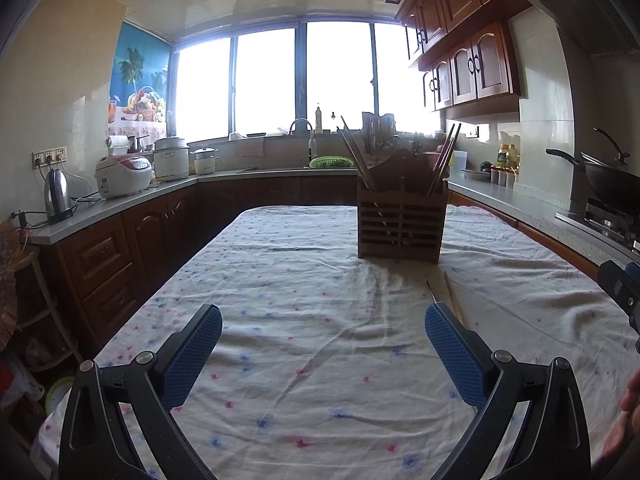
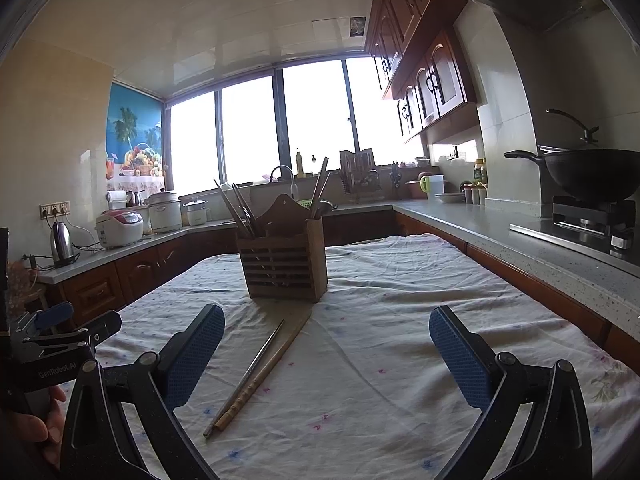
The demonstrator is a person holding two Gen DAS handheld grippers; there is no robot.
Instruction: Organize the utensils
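A: Where are the two loose sticks found?

B: A thin dark metal chopstick (image 2: 256,364) and a tan bamboo chopstick (image 2: 269,372) are seen lying side by side on the white floral tablecloth (image 2: 400,320), in front of the slatted brown wooden utensil holder (image 2: 286,262). In the right wrist view they are placed between the two blue-padded fingers (image 2: 196,356) of the right gripper (image 2: 327,354), nearer the left-hand one, and no contact with either pad is shown. Their far tips are pointed at the holder's base.

A: And from the other side?

B: In the left wrist view the same pair (image 1: 448,296) is glimpsed just beyond the right-hand pad of the left gripper (image 1: 324,354), partly hidden by it. The holder (image 1: 400,224) is set further back, with more chopsticks stood upright in it.

A: How are the fingers held?

B: Both grippers are spread wide, and nothing is gripped by either.

A: What room is left around?

B: Bare cloth is offered on every side of the sticks. The table is bordered by a grey countertop (image 2: 520,240) on the right, where a black wok (image 2: 592,172) is seated on a burner, and by brown cabinets (image 1: 132,248) on the left.

A: And the hands?

B: Each gripper is held low and level over the near cloth. The left gripper's body, with a hand (image 2: 44,428) wrapped on it, is caught at the left edge of the right view.
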